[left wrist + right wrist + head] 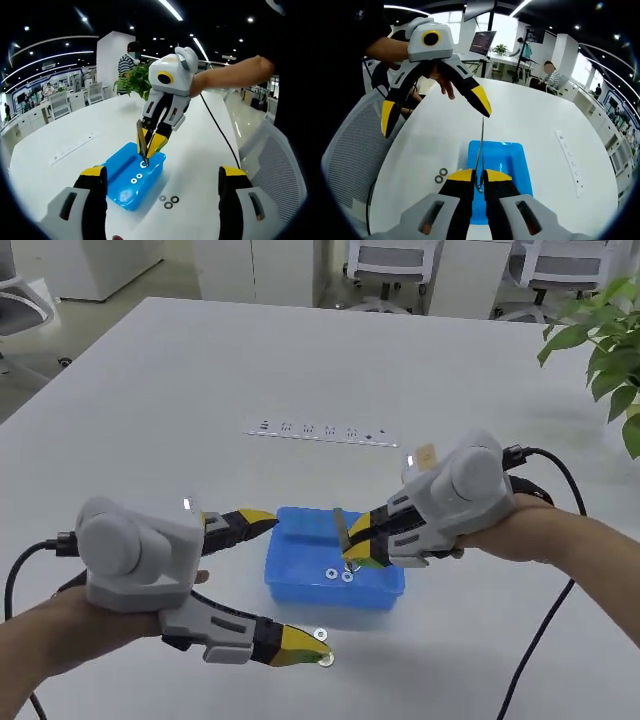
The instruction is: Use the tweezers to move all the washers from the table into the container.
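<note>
Two washers (168, 202) lie loose on the table (150, 390), just beside the blue box (330, 596). Left gripper view catches more washers inside the box; in right gripper view my jaws cover them. My right claw (479, 175) is clenched on the tweezers (481, 145), tips down in the box. My left claw (163, 172) is spread wide, holding nothing.

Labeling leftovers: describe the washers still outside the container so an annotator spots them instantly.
On the white table sits a blue container. Just off its wall nearest the person lies a tight cluster of washers, on bare tabletop, unlike the washers inside it.
</note>
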`<state>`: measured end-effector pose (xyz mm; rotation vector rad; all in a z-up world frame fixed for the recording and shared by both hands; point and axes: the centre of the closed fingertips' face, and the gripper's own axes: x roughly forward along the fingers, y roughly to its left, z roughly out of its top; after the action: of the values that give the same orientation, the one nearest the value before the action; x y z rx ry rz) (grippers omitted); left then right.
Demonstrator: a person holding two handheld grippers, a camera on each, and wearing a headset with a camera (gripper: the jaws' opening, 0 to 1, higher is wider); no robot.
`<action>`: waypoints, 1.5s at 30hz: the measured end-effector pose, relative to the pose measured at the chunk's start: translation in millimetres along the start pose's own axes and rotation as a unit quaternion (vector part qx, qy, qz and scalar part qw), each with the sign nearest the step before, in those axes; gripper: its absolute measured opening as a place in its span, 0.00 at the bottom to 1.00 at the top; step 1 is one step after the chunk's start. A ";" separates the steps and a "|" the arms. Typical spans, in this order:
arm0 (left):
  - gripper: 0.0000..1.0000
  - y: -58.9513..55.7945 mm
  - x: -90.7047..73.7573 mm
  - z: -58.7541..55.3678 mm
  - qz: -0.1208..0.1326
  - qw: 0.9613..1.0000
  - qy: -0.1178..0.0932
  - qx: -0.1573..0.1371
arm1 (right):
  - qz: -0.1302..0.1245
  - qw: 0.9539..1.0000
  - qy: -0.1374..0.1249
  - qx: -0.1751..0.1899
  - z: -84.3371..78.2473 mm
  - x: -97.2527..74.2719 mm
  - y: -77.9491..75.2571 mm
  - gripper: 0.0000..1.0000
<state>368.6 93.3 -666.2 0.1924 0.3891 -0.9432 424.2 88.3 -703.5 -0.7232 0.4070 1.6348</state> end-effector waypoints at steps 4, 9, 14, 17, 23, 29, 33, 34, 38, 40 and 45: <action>0.96 2.8 3.1 1.4 -0.001 1.000 0.001 0.001 | 0.001 1.000 -0.002 0.004 -3.8 4.0 -3.3 0.08; 0.92 6.1 7.5 2.1 -0.006 1.000 0.001 0.002 | 0.005 1.000 -0.006 0.006 -8.0 8.9 -5.7 0.08; 0.90 10.1 11.8 0.5 -0.008 1.000 0.004 0.002 | 0.011 1.000 -0.007 0.005 -14.1 15.1 -6.0 0.08; 0.86 12.1 14.6 0.4 -0.011 1.000 0.004 0.003 | 0.015 1.000 -0.008 0.004 -17.9 18.4 -6.7 0.08; 0.74 15.5 22.0 -0.1 -0.021 1.000 0.007 0.007 | 0.020 1.000 -0.009 0.006 -23.5 23.4 -8.7 0.08; 0.65 19.6 30.7 -3.8 -0.031 0.999 0.017 0.011 | 0.024 1.000 -0.013 0.008 -25.7 26.9 -10.3 0.08; 0.62 21.4 35.4 -4.7 -0.035 0.999 0.019 0.013 | 0.027 0.999 -0.015 0.009 -27.5 29.4 -10.7 0.08; 0.60 22.1 36.5 -4.7 -0.036 0.999 0.019 0.015 | 0.028 0.999 -0.016 0.008 -28.2 30.1 -10.7 0.08; 0.54 25.2 40.3 -4.9 -0.038 0.999 0.019 0.017 | 0.032 0.999 -0.018 0.008 -29.5 32.1 -9.7 0.08; 0.49 26.4 41.6 -5.7 -0.038 0.999 0.021 0.020 | 0.033 0.999 -0.018 0.007 -30.2 33.1 -9.8 0.08; 0.38 30.6 44.9 -9.2 -0.038 0.998 0.028 0.029 | 0.035 0.999 -0.020 0.008 -31.6 34.7 -10.2 0.08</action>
<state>414.9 80.3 -693.0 0.2590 0.4227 -1.0259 439.1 96.4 -748.4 -0.6689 0.4203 1.7064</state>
